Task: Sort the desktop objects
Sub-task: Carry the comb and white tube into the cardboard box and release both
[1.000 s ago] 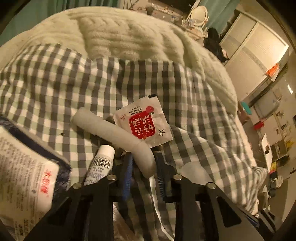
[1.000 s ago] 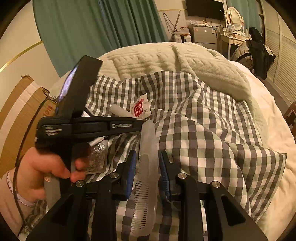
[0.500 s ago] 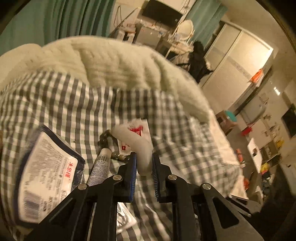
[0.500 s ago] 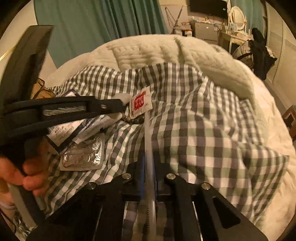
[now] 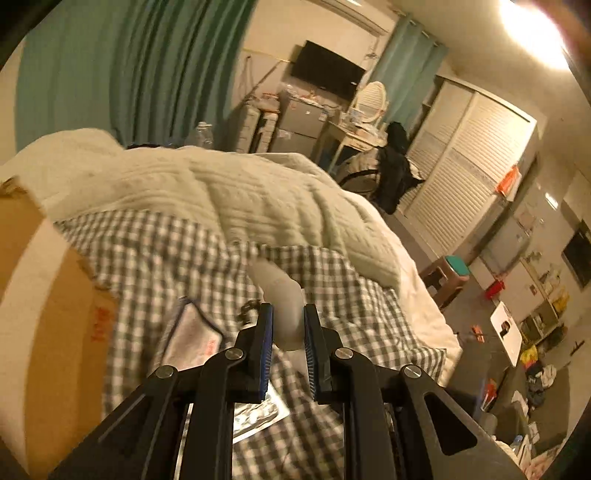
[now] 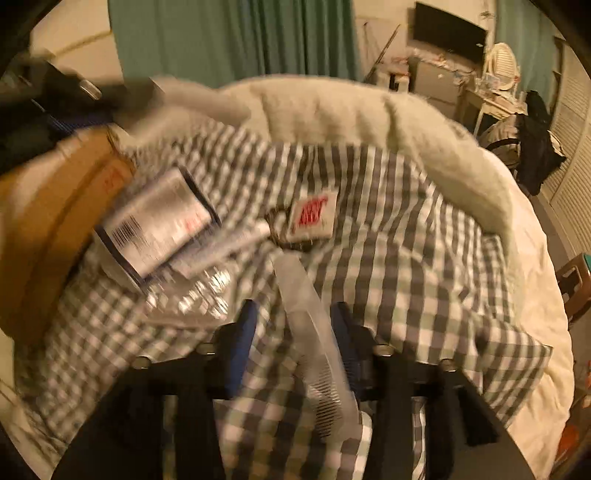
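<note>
Between left gripper pads: white foam tube, clamped.
Right gripper jaws opening; clear comb between them, leaning on the right pad.

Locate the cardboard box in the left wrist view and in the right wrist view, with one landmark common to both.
Left wrist view: the brown cardboard box with red print fills the left edge, beside the grey checked cloth.
Right wrist view: the same box sits at the left edge, blurred, its red print facing the cloth.
Shared landmark: the black wall television near the top of each picture.
</note>
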`<action>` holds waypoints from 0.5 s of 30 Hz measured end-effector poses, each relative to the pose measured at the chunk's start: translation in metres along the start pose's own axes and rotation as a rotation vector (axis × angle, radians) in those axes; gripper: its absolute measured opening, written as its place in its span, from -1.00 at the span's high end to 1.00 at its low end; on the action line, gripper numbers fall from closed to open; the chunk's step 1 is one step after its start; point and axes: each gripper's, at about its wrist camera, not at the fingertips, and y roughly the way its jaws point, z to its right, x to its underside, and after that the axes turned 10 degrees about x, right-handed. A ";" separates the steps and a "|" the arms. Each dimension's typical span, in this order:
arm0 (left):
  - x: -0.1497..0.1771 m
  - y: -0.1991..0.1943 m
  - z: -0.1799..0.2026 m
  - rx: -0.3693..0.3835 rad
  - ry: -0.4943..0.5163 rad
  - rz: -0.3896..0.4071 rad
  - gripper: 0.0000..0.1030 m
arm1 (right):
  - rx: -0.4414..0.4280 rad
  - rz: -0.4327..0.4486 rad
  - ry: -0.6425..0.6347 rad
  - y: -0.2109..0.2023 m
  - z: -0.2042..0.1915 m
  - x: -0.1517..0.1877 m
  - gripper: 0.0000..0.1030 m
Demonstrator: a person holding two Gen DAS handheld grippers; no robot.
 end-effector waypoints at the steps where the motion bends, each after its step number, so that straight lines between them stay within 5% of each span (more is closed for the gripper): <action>1: 0.001 -0.003 -0.005 -0.001 -0.012 0.000 0.70 | -0.002 -0.031 -0.010 0.010 0.000 0.003 0.16; 7: 0.006 -0.015 -0.029 -0.008 -0.061 0.011 0.70 | 0.009 -0.055 -0.010 0.024 0.003 0.011 0.46; 15: -0.004 -0.047 -0.019 -0.004 -0.046 0.067 0.70 | 0.134 0.104 -0.095 -0.037 -0.014 -0.001 0.49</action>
